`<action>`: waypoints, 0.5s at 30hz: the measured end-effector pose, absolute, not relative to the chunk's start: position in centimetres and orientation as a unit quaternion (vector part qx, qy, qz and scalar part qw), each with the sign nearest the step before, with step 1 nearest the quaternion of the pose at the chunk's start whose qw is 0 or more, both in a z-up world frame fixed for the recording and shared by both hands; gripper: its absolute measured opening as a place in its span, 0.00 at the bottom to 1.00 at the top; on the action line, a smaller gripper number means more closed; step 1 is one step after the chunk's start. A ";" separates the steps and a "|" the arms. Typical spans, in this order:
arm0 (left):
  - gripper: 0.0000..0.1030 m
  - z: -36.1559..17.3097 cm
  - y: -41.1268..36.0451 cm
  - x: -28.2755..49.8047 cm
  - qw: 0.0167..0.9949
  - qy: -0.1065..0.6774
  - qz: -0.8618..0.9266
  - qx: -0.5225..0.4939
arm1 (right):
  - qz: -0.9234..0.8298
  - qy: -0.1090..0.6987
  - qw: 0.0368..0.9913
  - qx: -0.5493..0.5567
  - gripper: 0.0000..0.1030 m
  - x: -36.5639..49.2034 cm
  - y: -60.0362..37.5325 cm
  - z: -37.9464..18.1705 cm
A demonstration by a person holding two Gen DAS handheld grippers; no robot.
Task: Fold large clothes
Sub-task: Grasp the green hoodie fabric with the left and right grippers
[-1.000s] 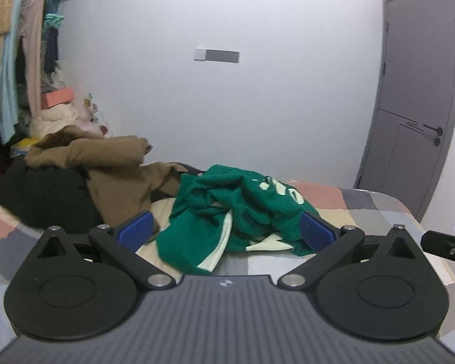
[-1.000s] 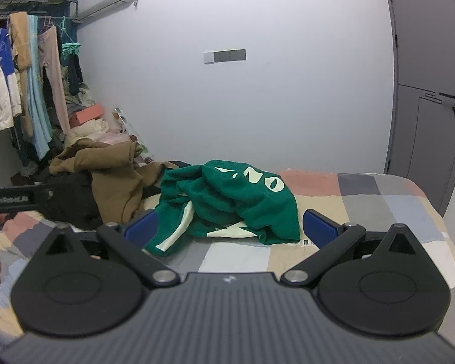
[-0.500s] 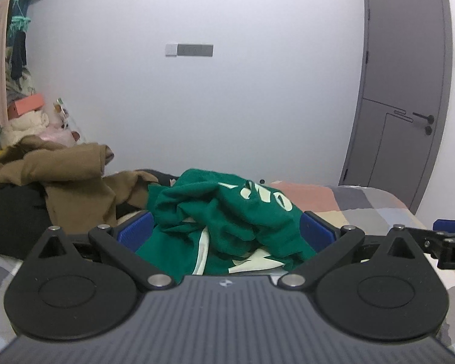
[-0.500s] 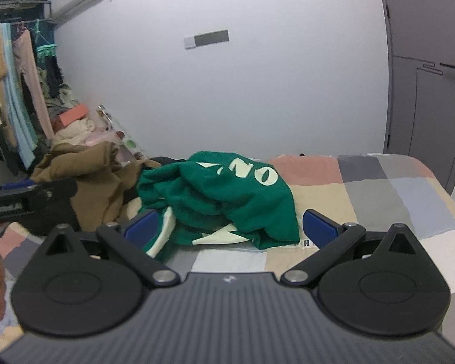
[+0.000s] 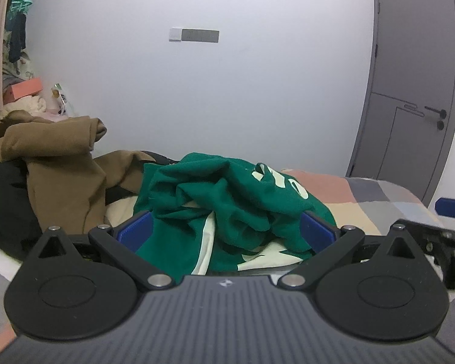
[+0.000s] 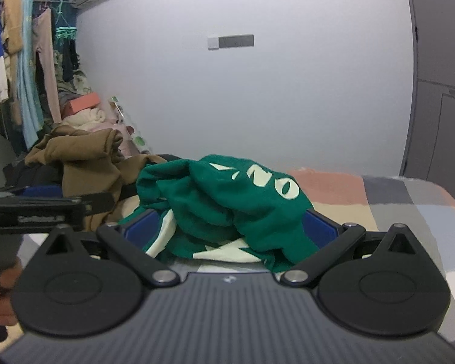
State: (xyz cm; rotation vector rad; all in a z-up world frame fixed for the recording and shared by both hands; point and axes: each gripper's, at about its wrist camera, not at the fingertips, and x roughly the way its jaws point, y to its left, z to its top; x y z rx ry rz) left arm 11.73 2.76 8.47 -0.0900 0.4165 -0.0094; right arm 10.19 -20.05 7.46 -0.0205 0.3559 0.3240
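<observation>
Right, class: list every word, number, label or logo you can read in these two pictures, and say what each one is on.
"NO": pale letters on the green garment; more letters disappear into its folds, unreadable.
White lettering on the left gripper, seen from the right wrist: too blurred to read.
Small emblem on the right gripper body: a logo, no words.
Nothing else legible.

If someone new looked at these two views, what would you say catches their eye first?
Most likely the crumpled green sweatshirt with cream lettering, heaped mid-bed on the patchwork bedspread, framed by the open blue pads of the left hand-held gripper and the right hand-held gripper. Next, the brown garment piled to its left, and the grey door on the right.
</observation>
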 end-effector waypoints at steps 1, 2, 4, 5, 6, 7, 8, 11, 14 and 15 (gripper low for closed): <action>1.00 8.1 2.8 12.1 0.976 0.211 -0.008 -0.044 | 0.160 0.173 0.972 -0.021 1.00 10.2 -19.8 7.3; 1.00 7.7 2.8 12.4 0.976 0.214 -0.008 -0.044 | 0.158 0.170 0.972 -0.030 1.00 10.1 -19.5 7.1; 1.00 6.8 2.9 12.8 0.975 0.217 -0.011 -0.044 | 0.165 0.168 0.971 -0.035 1.00 10.0 -19.4 6.5; 1.00 6.4 2.9 12.9 0.976 0.215 -0.010 -0.041 | 0.170 0.171 0.970 -0.031 1.00 10.0 -19.4 6.2; 1.00 6.0 2.9 13.0 0.976 0.215 -0.010 -0.038 | 0.177 0.175 0.968 -0.025 1.00 10.1 -19.4 5.8; 1.00 5.6 3.0 13.1 0.976 0.217 -0.010 -0.036 | 0.179 0.177 0.968 -0.021 1.00 10.3 -19.5 5.5; 1.00 5.2 3.0 13.4 0.975 0.220 -0.011 -0.036 | 0.178 0.179 0.967 -0.018 1.00 10.4 -19.5 5.2; 1.00 4.2 3.6 14.3 0.972 0.229 -0.009 -0.048 | 0.176 0.180 0.968 -0.018 1.00 10.9 -19.3 4.4; 1.00 3.4 4.0 15.6 0.971 0.233 -0.003 -0.058 | 0.170 0.183 0.968 -0.017 1.00 11.4 -19.3 4.1; 1.00 3.0 4.0 16.2 0.970 0.235 0.001 -0.059 | 0.169 0.185 0.968 -0.011 1.00 11.6 -19.5 4.1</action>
